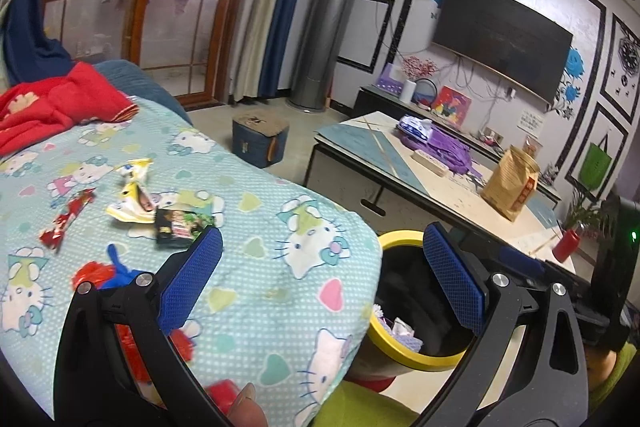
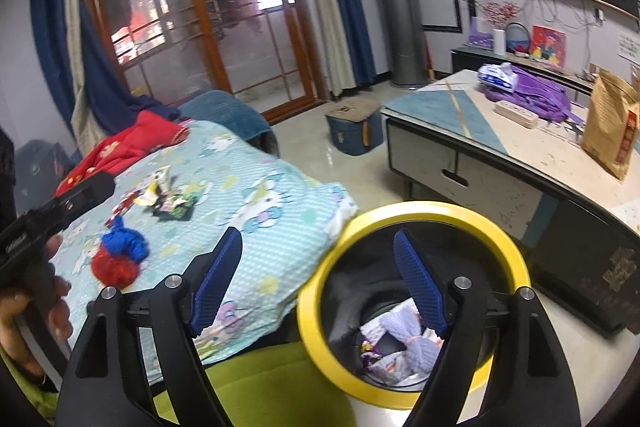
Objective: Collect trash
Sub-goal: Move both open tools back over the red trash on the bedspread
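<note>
A yellow-rimmed bin (image 2: 516, 259) stands beside the bed, with wrappers and a lilac knit piece (image 2: 416, 341) inside; it also shows in the left wrist view (image 1: 400, 237). On the Hello Kitty blanket (image 1: 260, 267) lie a red wrapper (image 1: 68, 221), a yellow-white wrapper (image 1: 132, 195), a dark packet (image 1: 182, 223) and red and blue pom-poms (image 2: 120, 255). My left gripper (image 1: 322, 255) is open and empty over the bed edge. My right gripper (image 2: 318, 253) is open and empty above the bin's rim.
A coffee table (image 2: 500, 163) stands right of the bin, with a brown paper bag (image 2: 612, 127) and purple cloth (image 2: 536, 99). A blue stool (image 2: 354, 129) sits on the floor. Red clothing (image 1: 52, 103) lies at the bed's far end.
</note>
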`<state>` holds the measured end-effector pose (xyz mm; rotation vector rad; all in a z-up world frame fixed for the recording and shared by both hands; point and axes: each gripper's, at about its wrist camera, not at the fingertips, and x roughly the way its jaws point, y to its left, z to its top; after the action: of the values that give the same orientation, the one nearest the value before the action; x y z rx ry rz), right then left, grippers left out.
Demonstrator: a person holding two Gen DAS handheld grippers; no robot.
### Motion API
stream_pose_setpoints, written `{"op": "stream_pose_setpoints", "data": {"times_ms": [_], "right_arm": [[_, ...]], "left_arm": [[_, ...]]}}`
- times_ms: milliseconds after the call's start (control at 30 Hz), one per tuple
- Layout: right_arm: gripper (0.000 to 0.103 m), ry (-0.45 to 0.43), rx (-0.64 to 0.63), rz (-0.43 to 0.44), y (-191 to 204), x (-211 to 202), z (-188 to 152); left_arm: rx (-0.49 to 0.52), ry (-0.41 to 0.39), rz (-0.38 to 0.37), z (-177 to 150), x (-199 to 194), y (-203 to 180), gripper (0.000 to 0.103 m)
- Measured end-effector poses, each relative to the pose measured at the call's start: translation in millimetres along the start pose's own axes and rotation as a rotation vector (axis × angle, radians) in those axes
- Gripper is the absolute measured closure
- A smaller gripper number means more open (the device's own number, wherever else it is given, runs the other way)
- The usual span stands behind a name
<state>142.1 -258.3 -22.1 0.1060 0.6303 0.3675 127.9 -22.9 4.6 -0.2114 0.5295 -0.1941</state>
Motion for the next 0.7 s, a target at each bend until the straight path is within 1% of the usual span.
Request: {"op": "stream_pose_setpoints", "data": {"times_ms": [367,700], "right_arm": [[0.026,0.051,-0.12,0.08,48.4,10.3,-10.8],[0.026,0.082,-0.216,0.172,93.4,15.6,-21.0]], "left_arm": [[-0.066,-0.033,0.073,4.7,-17.4,37.8,0.011],[-0.116,-0.032,0.157,7.6,-28.0,72.1,0.011]]}}
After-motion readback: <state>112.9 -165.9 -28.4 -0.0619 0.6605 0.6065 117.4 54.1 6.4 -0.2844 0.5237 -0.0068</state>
